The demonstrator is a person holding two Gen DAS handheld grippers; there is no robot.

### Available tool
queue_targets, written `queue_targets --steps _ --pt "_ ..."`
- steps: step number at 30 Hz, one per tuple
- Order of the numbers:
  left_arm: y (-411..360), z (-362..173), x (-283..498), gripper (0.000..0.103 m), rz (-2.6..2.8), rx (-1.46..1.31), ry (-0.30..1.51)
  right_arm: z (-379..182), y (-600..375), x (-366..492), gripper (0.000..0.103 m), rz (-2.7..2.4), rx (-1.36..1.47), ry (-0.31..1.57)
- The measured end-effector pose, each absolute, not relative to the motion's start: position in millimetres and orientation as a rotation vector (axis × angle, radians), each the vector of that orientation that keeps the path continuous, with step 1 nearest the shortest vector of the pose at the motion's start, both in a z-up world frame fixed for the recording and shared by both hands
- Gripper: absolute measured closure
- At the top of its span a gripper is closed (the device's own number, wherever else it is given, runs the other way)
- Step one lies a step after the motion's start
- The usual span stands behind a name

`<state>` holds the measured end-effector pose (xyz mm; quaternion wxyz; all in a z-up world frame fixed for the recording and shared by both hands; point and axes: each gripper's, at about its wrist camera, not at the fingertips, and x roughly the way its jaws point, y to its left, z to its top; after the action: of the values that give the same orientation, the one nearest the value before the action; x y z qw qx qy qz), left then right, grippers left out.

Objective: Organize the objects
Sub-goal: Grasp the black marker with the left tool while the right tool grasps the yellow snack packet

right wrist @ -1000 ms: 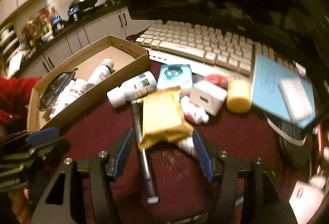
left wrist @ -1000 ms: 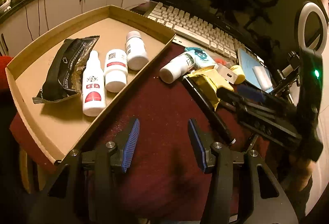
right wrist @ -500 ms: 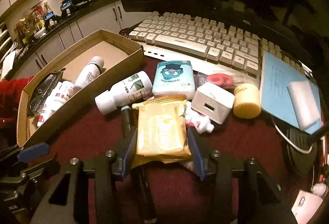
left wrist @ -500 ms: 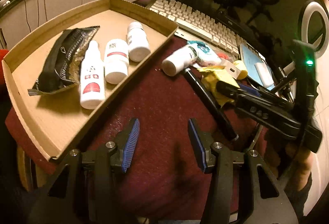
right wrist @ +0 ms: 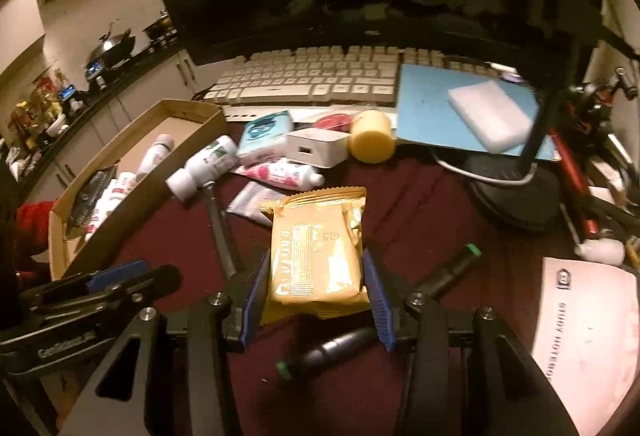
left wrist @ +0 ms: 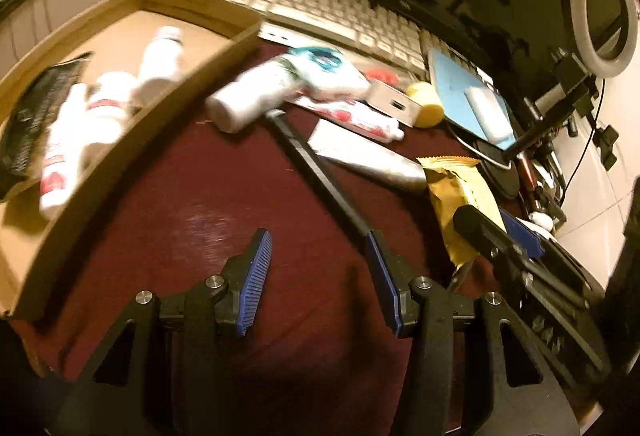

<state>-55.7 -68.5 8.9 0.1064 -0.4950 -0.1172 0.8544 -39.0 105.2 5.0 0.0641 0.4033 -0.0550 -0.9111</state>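
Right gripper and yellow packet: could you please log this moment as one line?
right gripper: shut on yellow packet | packet: lifted off red cloth | left gripper: open, empty | box: bottles inside

Gold foil snack packet (right wrist: 318, 256) — crinkled, label up — lifted above the maroon cloth (right wrist: 420, 196), clamped between blue fingers (right wrist: 256, 288).

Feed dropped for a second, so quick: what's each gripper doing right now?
Left gripper: open, holding nothing.
Right gripper: shut on the yellow packet.
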Motion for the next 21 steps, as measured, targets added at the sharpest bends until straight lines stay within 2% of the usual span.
queue_targets --steps 4,13,19,21 --pt "-48.7 7.2 -71.4 0.054 2.533 -1.499 -0.294 3.8 111.0 -34.3 0.057 -2.783 1.203 -0.149" --pt "-29.5 -0.6 -84.1 0.054 2.640 -1.520 -0.054 3.3 120.5 -29.7 0.057 -2.766 1.204 -0.202" --pt "-55.3 -0.9 -71.9 0.054 2.635 -1.522 0.051 3.4 114.4 -28.3 0.057 -2.754 1.191 -0.195" --pt "-69.6 0.3 -64.1 0.054 2.636 -1.510 0.034 3.0 113.9 -28.2 0.057 -2.751 1.189 -0.193"
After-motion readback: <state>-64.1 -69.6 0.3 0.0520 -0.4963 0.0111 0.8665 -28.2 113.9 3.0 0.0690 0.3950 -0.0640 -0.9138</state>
